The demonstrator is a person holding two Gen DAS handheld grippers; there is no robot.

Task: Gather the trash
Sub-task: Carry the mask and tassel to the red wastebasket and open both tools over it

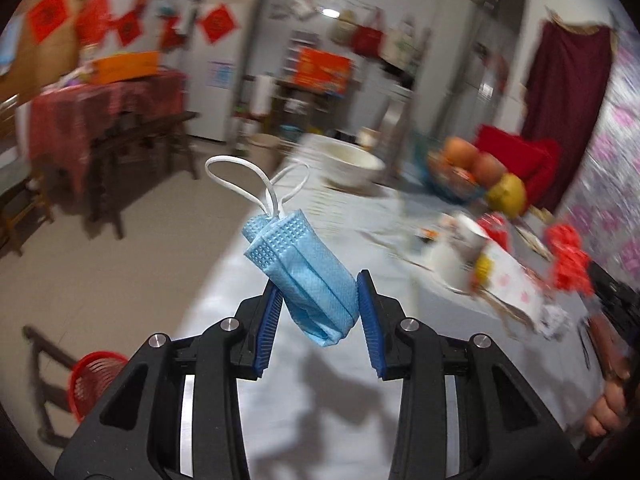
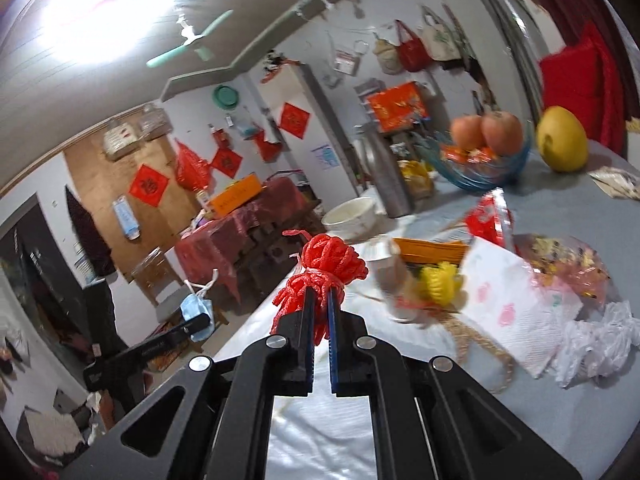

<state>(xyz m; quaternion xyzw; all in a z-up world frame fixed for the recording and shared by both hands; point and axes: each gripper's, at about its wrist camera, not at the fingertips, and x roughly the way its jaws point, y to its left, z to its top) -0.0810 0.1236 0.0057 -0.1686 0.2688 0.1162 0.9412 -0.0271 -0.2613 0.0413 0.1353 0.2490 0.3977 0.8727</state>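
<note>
The left gripper pinches a folded blue face mask between its blue pads, jaws closed onto the fabric; the mask's white ear loops stick up beyond the fingertips, and it is held in the air above the edge of the table. The right gripper has its jaws clamped almost together on a bundle of red cord, which bulges out past the tips, also lifted clear of the tabletop.

Beyond the cord, on the pale tablecloth, lie a patterned paper napkin, a crumpled clear plastic bag just beside it, a yellow wad and a red wrapper (the left view is too blurred to sort these). Farther back stand a white bowl, a blue glass fruit bowl holding apples, and a yellow fruit. A red basket sits on the floor to the left of the table.
</note>
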